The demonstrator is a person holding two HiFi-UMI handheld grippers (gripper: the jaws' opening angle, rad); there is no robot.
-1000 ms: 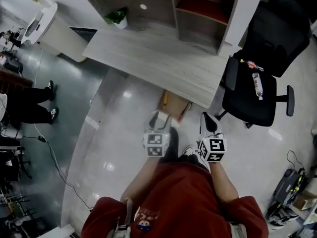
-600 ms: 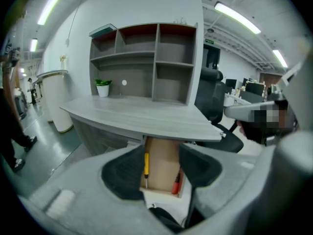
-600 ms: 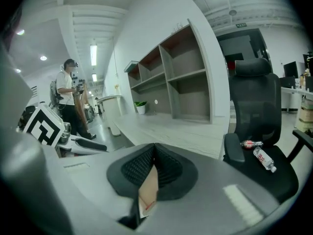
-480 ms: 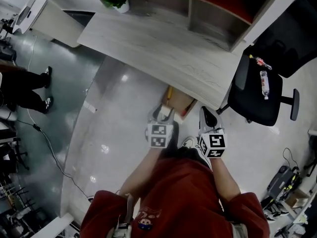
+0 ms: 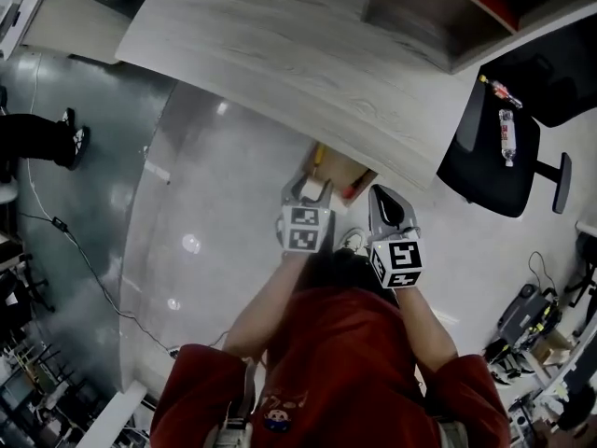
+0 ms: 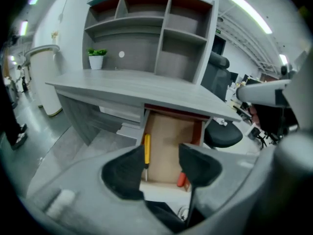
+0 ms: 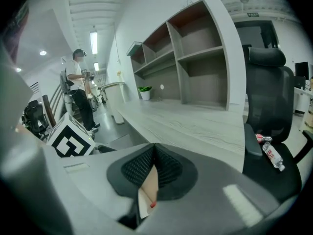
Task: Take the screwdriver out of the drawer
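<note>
Screwdriver (image 6: pixel 146 150) lying in open drawer (image 6: pixel 172 131), left gripper (image 6: pixel 161 155) jaws apart

Both forearms (image 5: pixel 266 311) reach forward, side by side. The left hand-held gripper (image 6: pixel 161 161) tips downward, jaws apart, gripping nothing. The right hand-held gripper (image 7: pixel 154 153) is just beside it, pads meeting at the tips (closed, empty).

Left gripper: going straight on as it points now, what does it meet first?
The left gripper, jaws apart, would likely meet the open drawer floor first, right of the yellow screwdriver; depth unclear.
</note>
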